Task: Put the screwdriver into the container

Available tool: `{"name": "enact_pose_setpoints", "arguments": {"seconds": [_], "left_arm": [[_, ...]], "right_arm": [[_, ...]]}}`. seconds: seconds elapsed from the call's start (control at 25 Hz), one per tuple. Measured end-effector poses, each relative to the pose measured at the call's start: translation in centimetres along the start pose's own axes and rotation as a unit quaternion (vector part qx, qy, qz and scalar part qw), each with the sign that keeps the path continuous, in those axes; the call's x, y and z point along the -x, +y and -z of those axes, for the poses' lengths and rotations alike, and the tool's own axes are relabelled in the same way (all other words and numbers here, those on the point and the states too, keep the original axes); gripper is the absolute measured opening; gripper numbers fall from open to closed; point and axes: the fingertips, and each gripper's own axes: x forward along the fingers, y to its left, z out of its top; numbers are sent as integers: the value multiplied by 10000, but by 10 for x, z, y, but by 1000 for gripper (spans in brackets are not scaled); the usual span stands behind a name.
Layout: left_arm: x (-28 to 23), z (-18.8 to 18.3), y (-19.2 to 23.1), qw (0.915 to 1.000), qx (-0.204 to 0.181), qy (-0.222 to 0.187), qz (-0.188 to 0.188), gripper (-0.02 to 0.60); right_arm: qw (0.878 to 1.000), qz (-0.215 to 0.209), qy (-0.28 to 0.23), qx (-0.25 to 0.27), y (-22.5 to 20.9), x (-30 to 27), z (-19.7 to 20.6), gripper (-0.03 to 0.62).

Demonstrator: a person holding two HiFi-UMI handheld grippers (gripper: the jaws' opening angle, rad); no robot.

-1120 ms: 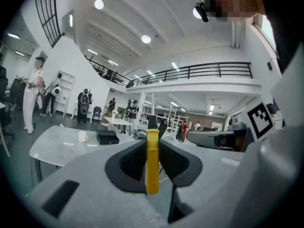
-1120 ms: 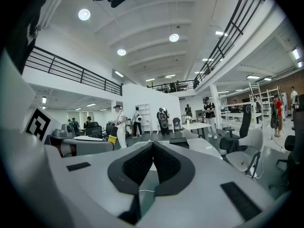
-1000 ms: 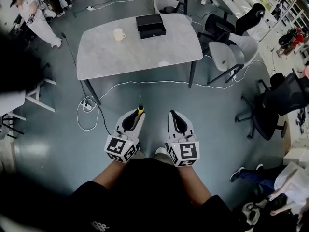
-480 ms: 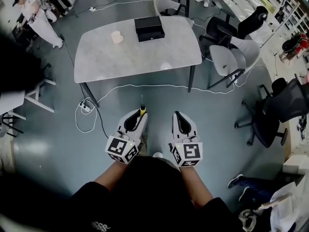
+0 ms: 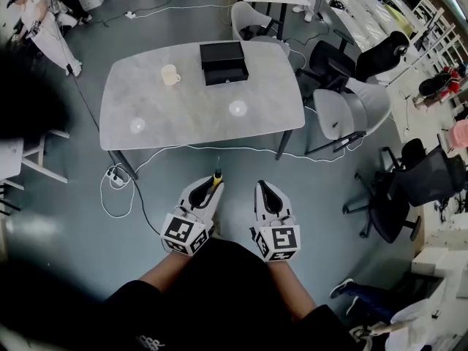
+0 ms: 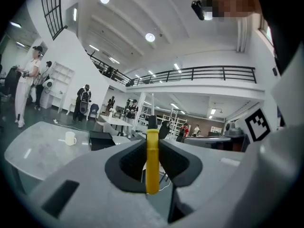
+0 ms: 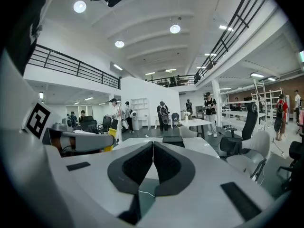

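My left gripper [image 5: 212, 183] is shut on a yellow-handled screwdriver [image 5: 216, 173], whose thin shaft points toward the table; in the left gripper view the yellow handle [image 6: 152, 160] stands upright between the dark pads. My right gripper [image 5: 265, 187] is held beside it, shut with nothing in it, its pads meeting in the right gripper view [image 7: 153, 161]. Both hang over the floor, short of the grey table [image 5: 183, 112]. A black open box, the container [image 5: 224, 62], sits at the table's far side; the same container [image 6: 105, 139] shows in the left gripper view and, as a dark container [image 7: 172, 139], past the right jaws.
A white mug [image 5: 170, 74] stands left of the box. Grey and black chairs [image 5: 340, 112] crowd the table's right side. A white cable [image 5: 117, 185] and power strip lie on the floor under the table's near edge. A person in white [image 5: 40, 24] stands far left.
The table and box have come nearer and lower in the head view as I moved forward. Both grippers keep their pose, the left still holding the screwdriver.
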Motion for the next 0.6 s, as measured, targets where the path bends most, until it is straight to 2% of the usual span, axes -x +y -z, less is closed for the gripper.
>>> {"name": "enact_pose_setpoints", "arguments": {"seconds": [0.36,0.6], "left_arm": [[-62,-36,105,9997,37,2,255,87],[-86,-51,158,9995,14,-13,315,87]], "right_arm": [[9997,-76,172,165,11,-134,-30,12],[9995,-66,174,242,19,-193,-43,12]]}}
